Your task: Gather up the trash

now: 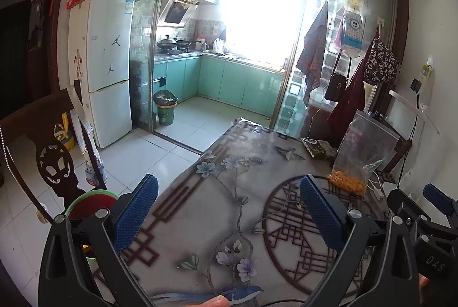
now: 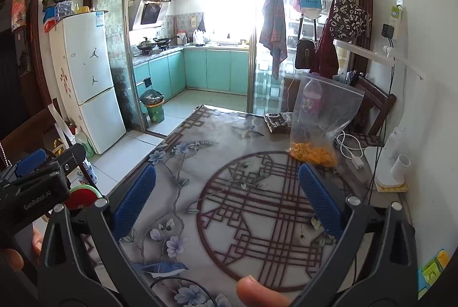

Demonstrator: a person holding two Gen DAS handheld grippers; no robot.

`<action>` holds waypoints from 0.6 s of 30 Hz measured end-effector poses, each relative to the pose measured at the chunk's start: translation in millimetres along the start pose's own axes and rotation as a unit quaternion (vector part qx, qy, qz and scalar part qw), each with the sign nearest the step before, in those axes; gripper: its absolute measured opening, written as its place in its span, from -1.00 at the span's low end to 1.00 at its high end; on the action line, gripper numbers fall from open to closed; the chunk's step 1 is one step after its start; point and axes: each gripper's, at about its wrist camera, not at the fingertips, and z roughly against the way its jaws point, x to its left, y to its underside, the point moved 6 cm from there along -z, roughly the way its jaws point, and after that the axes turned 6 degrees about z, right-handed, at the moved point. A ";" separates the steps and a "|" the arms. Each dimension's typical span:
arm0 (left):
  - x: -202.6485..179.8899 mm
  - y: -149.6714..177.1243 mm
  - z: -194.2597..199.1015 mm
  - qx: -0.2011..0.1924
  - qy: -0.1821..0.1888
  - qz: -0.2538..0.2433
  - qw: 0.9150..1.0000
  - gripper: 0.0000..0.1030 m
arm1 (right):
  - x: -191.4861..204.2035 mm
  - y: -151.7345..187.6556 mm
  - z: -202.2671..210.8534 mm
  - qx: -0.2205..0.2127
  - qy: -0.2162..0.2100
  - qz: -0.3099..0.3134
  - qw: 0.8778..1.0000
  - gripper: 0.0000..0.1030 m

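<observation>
A clear zip bag [image 1: 360, 152] [image 2: 320, 118] with orange bits at its bottom stands on the patterned table [image 1: 246, 192] [image 2: 217, 164] at the far right. A dark crumpled wrapper [image 1: 317, 148] [image 2: 277, 122] lies behind it. My left gripper [image 1: 229, 209] is open and empty above the table's left part. My right gripper [image 2: 227, 201] is open and empty above the round pattern, just short of the bag. A green bin [image 1: 166, 111] [image 2: 154, 106] with a dark liner stands on the kitchen floor.
A white fridge [image 1: 110, 69] [image 2: 86, 78] stands left of the kitchen doorway. A dark carved chair [image 1: 51, 161] is at the table's left. A white lamp base [image 2: 392, 164] and charger cable [image 2: 352, 149] sit at the table's right edge. A red-and-green round object [image 1: 94, 201] is below left.
</observation>
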 end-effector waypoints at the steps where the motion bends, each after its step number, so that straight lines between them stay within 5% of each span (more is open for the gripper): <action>1: -1.5 0.0 0.1 0.002 0.001 -0.001 1.000 0.85 | -0.2 0.2 0.0 0.001 0.000 0.001 1.000 0.91; 18: -2.5 2.7 4.2 0.009 -0.001 -0.003 1.000 0.85 | -2.8 -0.6 -1.0 0.007 -0.001 -0.002 1.000 0.91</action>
